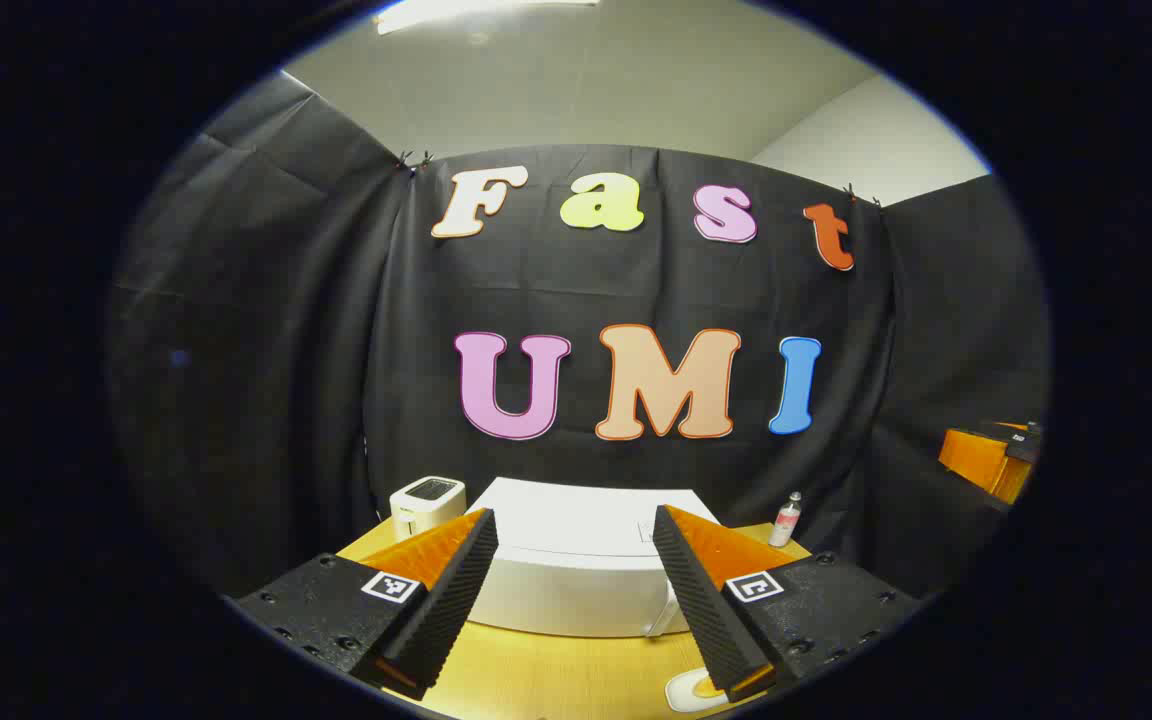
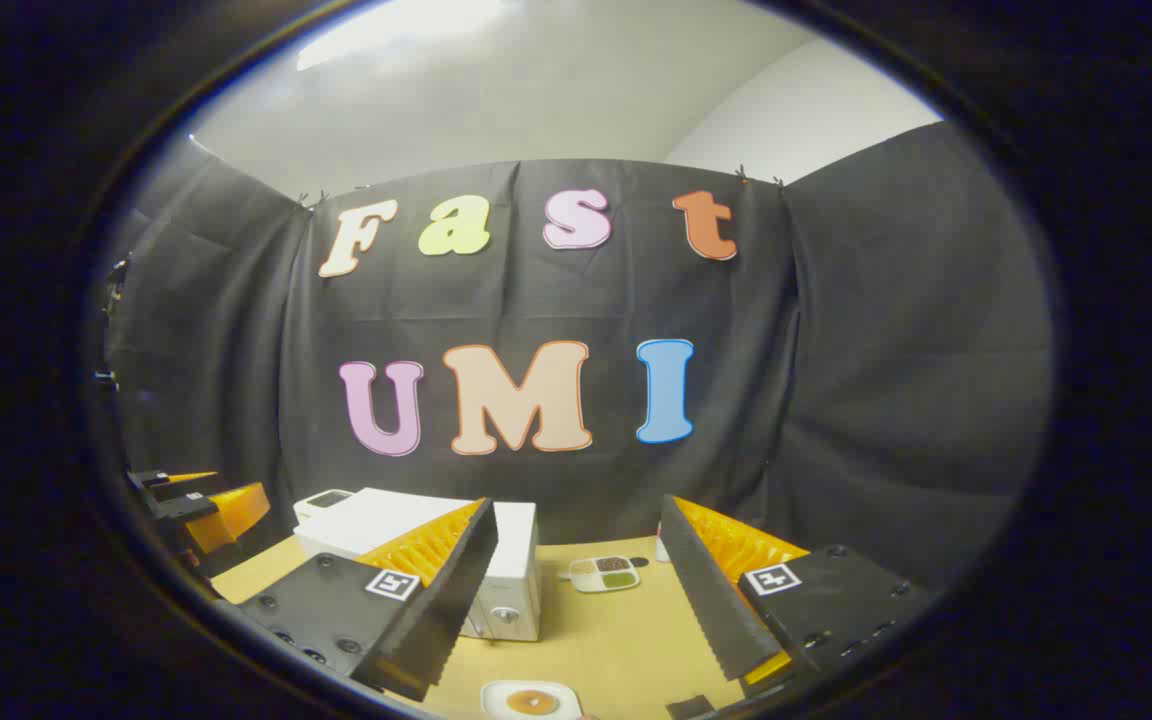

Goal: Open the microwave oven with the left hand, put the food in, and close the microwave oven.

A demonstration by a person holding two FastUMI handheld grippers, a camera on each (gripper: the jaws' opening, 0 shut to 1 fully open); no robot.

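Both fingers of the left gripper (image 1: 574, 610) sit at the bottom of the left gripper view, black ribbed pads with orange backs, spread wide with nothing between them. Past the gap, lower centre, is the white microwave oven (image 1: 576, 575), door closed (front face barely visible from this angle). It stands on a wooden table (image 1: 556, 680). A small white device (image 1: 426, 503) sits at the microwave's left rear corner, lower left of centre. A small bottle (image 1: 787, 519) with a pink label stands to the right of the microwave, close to the black cloth. A white plate edge (image 1: 684, 692) peeks out at the bottom, just beside the right finger. An orange-and-black piece of the other gripper shows at the far right edge, middle height.

Right gripper view: the right gripper (image 2: 576, 620) has its fingers at the bottom, also spread apart and holding nothing. The microwave oven (image 2: 511, 575) is lower left of centre, partly behind the left finger, its knob side facing the camera. A white plate with food (image 2: 530, 701) (round brown item) lies at the bottom centre on the table (image 2: 606, 640). A small divided tray (image 2: 604, 574) with brown and green fillings lies farther back, centre. The left gripper (image 2: 206, 505) shows at the lower left edge, orange and black.
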